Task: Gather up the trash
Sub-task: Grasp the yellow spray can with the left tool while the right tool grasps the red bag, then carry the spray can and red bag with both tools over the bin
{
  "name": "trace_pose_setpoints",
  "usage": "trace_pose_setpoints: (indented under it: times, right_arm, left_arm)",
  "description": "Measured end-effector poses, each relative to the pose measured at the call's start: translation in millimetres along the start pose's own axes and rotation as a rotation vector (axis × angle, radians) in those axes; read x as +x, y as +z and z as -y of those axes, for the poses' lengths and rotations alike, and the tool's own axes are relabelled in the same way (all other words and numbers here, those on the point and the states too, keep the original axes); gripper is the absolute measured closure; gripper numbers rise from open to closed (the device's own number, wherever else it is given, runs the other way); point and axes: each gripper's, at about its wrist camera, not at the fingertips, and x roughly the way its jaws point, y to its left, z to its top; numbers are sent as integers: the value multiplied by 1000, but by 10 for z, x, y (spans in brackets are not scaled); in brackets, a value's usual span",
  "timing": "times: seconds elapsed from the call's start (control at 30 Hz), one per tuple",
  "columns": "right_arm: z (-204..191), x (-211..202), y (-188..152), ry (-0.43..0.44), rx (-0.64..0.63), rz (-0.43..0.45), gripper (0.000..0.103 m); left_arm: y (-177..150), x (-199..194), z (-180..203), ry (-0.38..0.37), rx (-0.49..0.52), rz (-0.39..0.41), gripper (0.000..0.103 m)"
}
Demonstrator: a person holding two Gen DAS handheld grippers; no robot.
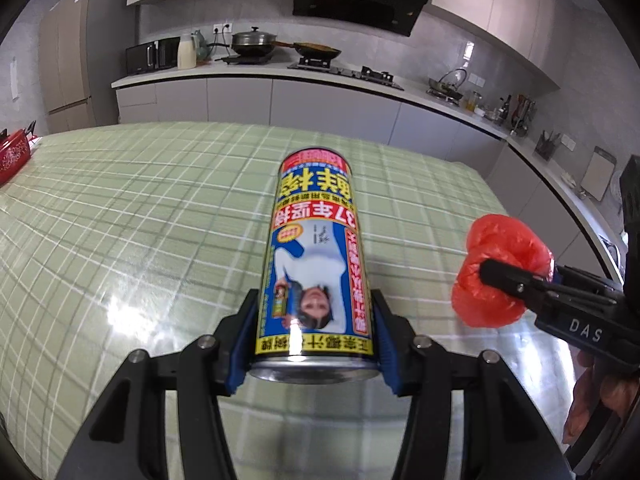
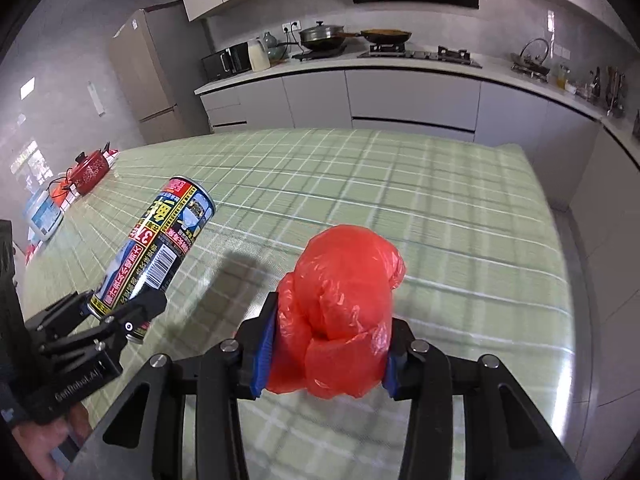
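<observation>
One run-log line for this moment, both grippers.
left gripper: shut on can | right gripper: shut on red bag | both held above table

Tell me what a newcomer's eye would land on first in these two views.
First, the tall printed drink can, clamped near its base in the left gripper and held out over the green checked tablecloth. Next, the crumpled red plastic bag, squeezed in the right gripper just to the can's right. Behind both runs a kitchen counter with pans.
</observation>
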Motion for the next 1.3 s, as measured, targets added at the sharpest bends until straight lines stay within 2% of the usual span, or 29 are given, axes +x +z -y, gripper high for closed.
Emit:
trace_pose_setpoints:
  times: [0.27,0.53,1.3]
  right_arm:
    - [312,-678,-341,-22,13,48,58]
    - [787,-1307,-730,-51,60,79,58]
    - [2123,-2766,-1896,-180,179,113,58]
  left_arm:
    - [-286,-275,530,-45,34,10,50]
    - [-527,-477,1164,-91,94,6,50]
    - [-1271,-992,2616,-234,242,-28,50]
